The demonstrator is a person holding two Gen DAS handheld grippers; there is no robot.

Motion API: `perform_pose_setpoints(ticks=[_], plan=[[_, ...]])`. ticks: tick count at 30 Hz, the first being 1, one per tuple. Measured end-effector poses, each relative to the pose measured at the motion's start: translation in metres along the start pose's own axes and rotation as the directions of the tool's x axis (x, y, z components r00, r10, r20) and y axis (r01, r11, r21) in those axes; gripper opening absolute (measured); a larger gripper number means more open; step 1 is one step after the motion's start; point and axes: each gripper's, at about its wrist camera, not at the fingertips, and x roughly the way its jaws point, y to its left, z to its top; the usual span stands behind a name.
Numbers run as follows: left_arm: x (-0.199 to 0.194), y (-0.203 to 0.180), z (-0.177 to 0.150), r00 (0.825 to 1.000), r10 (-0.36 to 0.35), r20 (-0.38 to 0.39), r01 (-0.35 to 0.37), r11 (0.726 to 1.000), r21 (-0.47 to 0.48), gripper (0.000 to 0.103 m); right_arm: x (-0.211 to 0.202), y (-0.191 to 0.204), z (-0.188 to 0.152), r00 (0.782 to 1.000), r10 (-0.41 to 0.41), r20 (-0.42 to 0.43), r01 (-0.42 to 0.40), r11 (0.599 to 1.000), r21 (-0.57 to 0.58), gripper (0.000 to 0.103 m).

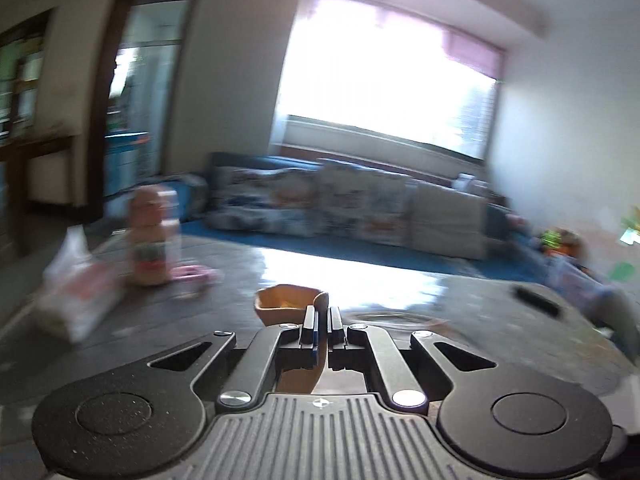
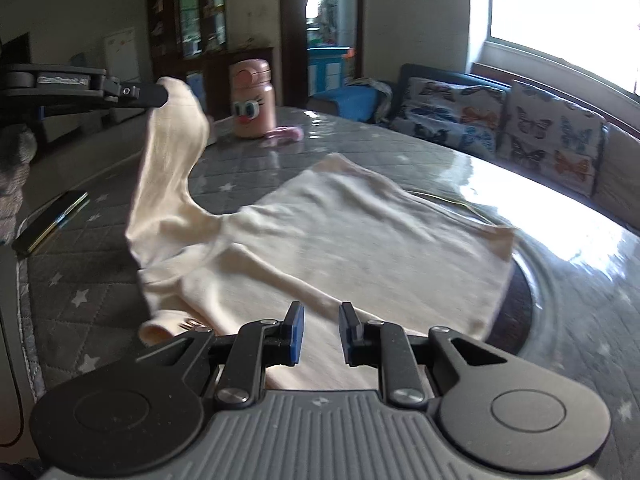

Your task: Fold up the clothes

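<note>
A cream long-sleeved top lies spread on the grey quilted table. My left gripper is shut on the end of one sleeve and holds it lifted well above the table at the left. In the left wrist view the left gripper is closed on a fold of cream fabric that sticks out past the fingers. My right gripper is open and empty, low over the near edge of the top, close to the collar area.
A pink bottle with a cartoon face and a pink item stand at the far side of the table. A dark phone lies at the left. A tissue pack sits left. A sofa with butterfly cushions is behind.
</note>
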Motion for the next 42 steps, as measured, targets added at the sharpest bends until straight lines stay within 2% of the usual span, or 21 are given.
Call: perform_pose_setpoints(ticks=[5, 7, 12, 15, 17, 18, 19, 23, 27, 30, 33, 35, 37, 38, 42], plan=[[0.023, -0.052, -0.01, 0.987, -0.153, -0.041, 0.156, 0.985, 0.071, 0.004, -0.016, -0.024, -0.017, 0.999, -0.039, 0.008, 0.039, 0.997, 0.063, 0.018], [0.036, -0.068, -0.018, 0.977, -0.195, -0.089, 0.203, 0.975, 0.088, 0.004, -0.02, -0.033, -0.024, 0.999, -0.054, 0.005, 0.054, 0.995, 0.089, 0.018], [0.054, -0.09, -0.047, 0.941, -0.255, -0.222, 0.287, 0.949, 0.127, 0.008, -0.026, -0.049, -0.036, 0.997, -0.081, -0.001, 0.08, 0.987, 0.141, 0.018], [0.053, -0.087, -0.054, 0.93, -0.268, -0.251, 0.309, 0.941, 0.141, 0.011, -0.029, -0.054, -0.037, 0.996, -0.09, 0.004, 0.088, 0.983, 0.164, 0.018], [0.05, -0.078, -0.053, 0.934, -0.262, -0.245, 0.301, 0.944, 0.139, 0.02, -0.03, -0.055, -0.037, 0.996, -0.089, 0.011, 0.086, 0.981, 0.174, 0.018], [0.048, -0.071, -0.049, 0.937, -0.255, -0.239, 0.292, 0.947, 0.135, 0.029, -0.03, -0.055, -0.036, 0.996, -0.086, 0.014, 0.082, 0.98, 0.179, 0.018], [0.046, -0.064, -0.045, 0.942, -0.243, -0.23, 0.278, 0.951, 0.133, 0.031, -0.028, -0.054, -0.034, 0.997, -0.08, 0.014, 0.076, 0.981, 0.181, 0.018], [0.039, -0.036, -0.033, 0.963, -0.179, -0.202, 0.21, 0.967, 0.147, 0.031, -0.02, -0.05, -0.029, 0.999, -0.052, 0.013, 0.049, 0.981, 0.188, 0.018], [0.039, 0.004, -0.042, 0.97, -0.085, -0.227, 0.118, 0.984, 0.134, 0.028, -0.004, -0.04, -0.023, 1.0, -0.016, 0.0, 0.016, 0.983, 0.182, 0.018], [0.04, 0.031, -0.057, 0.964, -0.031, -0.265, 0.064, 0.991, 0.115, 0.027, 0.01, -0.037, -0.02, 1.0, -0.014, -0.022, 0.018, 0.983, 0.181, 0.018], [0.038, 0.044, -0.073, 0.954, -0.015, -0.298, 0.047, 0.994, 0.101, 0.025, 0.023, -0.036, -0.019, 0.999, -0.016, -0.047, 0.025, 0.982, 0.186, 0.018], [0.036, 0.052, -0.084, 0.947, -0.004, -0.32, 0.035, 0.995, 0.091, 0.025, 0.03, -0.036, -0.019, 0.998, -0.018, -0.063, 0.03, 0.981, 0.192, 0.016], [0.033, 0.059, -0.092, 0.941, 0.003, -0.338, 0.027, 0.996, 0.083, 0.024, 0.033, -0.035, -0.019, 0.997, -0.035, -0.074, 0.049, 0.98, 0.191, 0.007], [0.032, 0.06, -0.093, 0.94, 0.002, -0.34, 0.028, 0.996, 0.083, 0.024, 0.032, -0.033, -0.018, 0.996, -0.048, -0.069, 0.06, 0.981, 0.182, 0.003], [0.025, 0.061, -0.086, 0.945, -0.003, -0.327, 0.035, 0.995, 0.093, 0.024, 0.022, -0.03, -0.012, 0.994, -0.098, -0.046, 0.104, 0.983, 0.151, 0.002]])
